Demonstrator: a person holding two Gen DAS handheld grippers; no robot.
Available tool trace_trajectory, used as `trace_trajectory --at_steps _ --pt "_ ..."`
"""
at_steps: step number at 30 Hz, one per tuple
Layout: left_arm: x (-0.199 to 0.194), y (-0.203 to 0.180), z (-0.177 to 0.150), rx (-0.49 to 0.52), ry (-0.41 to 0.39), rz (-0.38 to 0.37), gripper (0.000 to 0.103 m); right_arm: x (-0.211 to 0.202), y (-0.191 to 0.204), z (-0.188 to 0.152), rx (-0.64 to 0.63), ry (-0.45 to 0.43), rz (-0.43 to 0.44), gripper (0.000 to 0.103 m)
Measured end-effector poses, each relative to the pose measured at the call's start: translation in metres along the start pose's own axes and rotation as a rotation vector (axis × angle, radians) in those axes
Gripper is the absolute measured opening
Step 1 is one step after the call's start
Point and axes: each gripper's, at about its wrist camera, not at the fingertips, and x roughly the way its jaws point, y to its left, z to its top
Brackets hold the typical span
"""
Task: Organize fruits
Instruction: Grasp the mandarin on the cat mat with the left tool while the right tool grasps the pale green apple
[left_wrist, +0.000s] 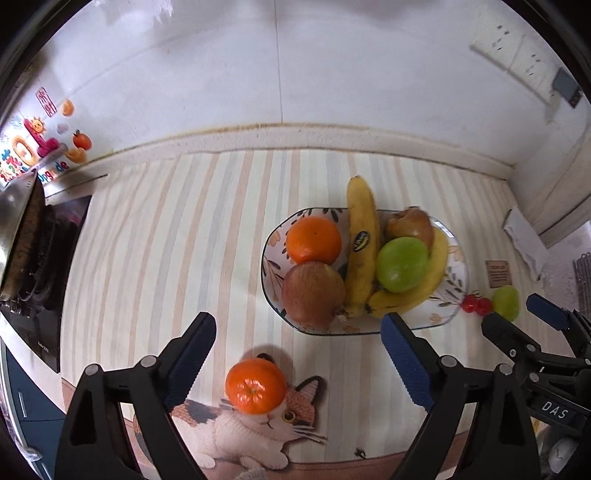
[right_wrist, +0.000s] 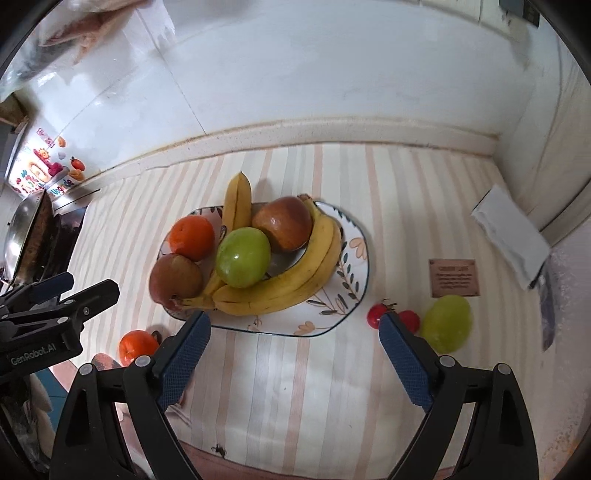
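A floral plate (left_wrist: 441, 315) (right_wrist: 332, 314) holds an orange (left_wrist: 313, 239) (right_wrist: 192, 238), a red apple (left_wrist: 313, 293) (right_wrist: 175, 277), bananas (left_wrist: 362, 254) (right_wrist: 295, 284), a green apple (left_wrist: 402, 264) (right_wrist: 242, 257) and a brownish pear (left_wrist: 408, 223) (right_wrist: 282, 223). A loose orange (left_wrist: 255, 386) (right_wrist: 137, 346) sits on the mat before my open left gripper (left_wrist: 297, 354). A green fruit (left_wrist: 506, 302) (right_wrist: 447, 322) and red cherries (left_wrist: 476, 304) (right_wrist: 376, 315) lie right of the plate. My right gripper (right_wrist: 295, 350) is open and empty.
A striped mat with a cat picture (left_wrist: 266, 424) covers the counter. A stove with a pan (left_wrist: 26, 236) (right_wrist: 29, 240) stands at the left. A small brown card (right_wrist: 453, 277) and a white folded cloth (right_wrist: 511, 236) lie at the right by the wall.
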Motion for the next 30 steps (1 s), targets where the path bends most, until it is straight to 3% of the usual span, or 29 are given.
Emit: trace_trajectory --at_steps 6,16,25,30 --pt "-0.037 -0.007 -0.013 0.011 -0.056 -0.007 0.091 -0.045 0.009 -0.011 -0.016 -0.058 0.002 0.095" --pt "-0.064 -0.011 -0.033 0.013 -0.065 0.000 0.091 -0.090 0.020 -0.029 -0.030 -0.106 -0.015 0.095" --pt "-0.048 -0.017 -0.037 0.006 -0.030 0.024 0.091 -0.074 0.008 -0.031 0.028 -0.064 0.029 0.095" --pt "-0.020 -0.021 -0.036 -0.015 0.023 0.027 0.091 -0.043 -0.031 -0.028 0.147 -0.024 0.004 0.095"
